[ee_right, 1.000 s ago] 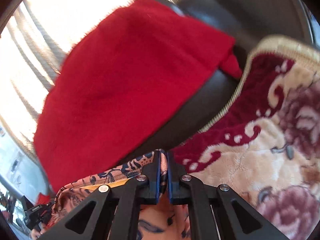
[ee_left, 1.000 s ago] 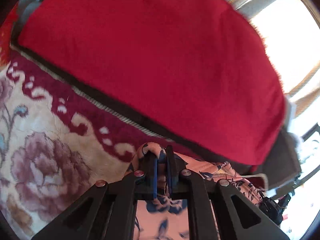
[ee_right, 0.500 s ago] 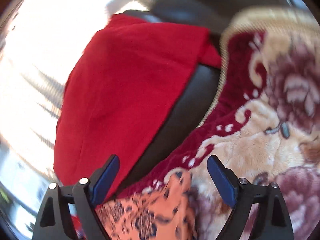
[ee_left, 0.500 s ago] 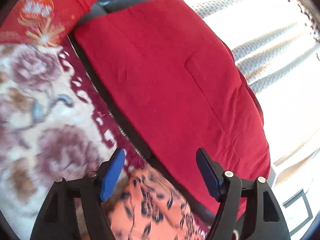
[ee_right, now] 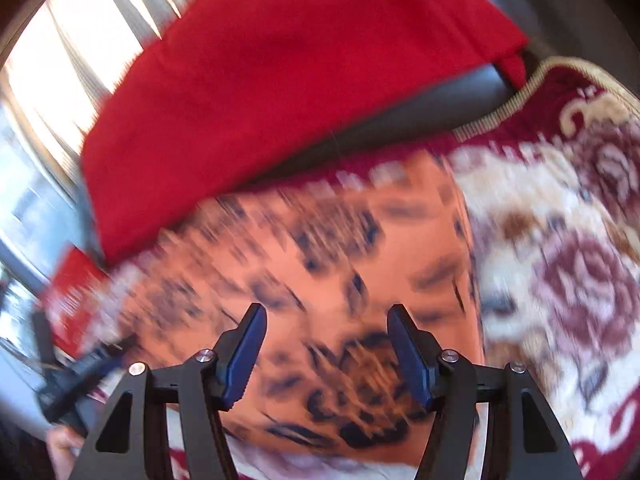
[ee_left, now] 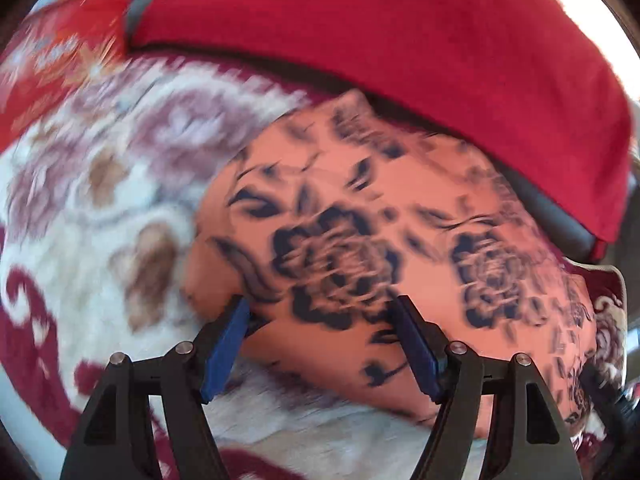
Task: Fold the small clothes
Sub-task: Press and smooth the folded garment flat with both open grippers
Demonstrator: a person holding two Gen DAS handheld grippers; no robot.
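An orange cloth with dark blue flower prints (ee_left: 380, 240) lies folded flat on a cream and maroon flowered blanket (ee_left: 100, 208). My left gripper (ee_left: 324, 320) is open and empty, hovering just above the cloth's near left part. The cloth shows blurred in the right wrist view (ee_right: 320, 280). My right gripper (ee_right: 324, 328) is open and empty above its near right part. The other gripper's black body (ee_right: 76, 380) shows at the lower left of that view.
A red cloth (ee_left: 400, 32) drapes over a dark sofa back (ee_right: 400, 120) right behind the orange cloth. A red printed item (ee_left: 48, 60) lies at the far left. Bright curtained windows (ee_right: 80, 40) are beyond. The blanket (ee_right: 560, 260) stretches to the right.
A second ago both grippers were shut on the orange cloth's corners. They let go, opened, and have drawn back so the whole laid-out cloth is now in view.
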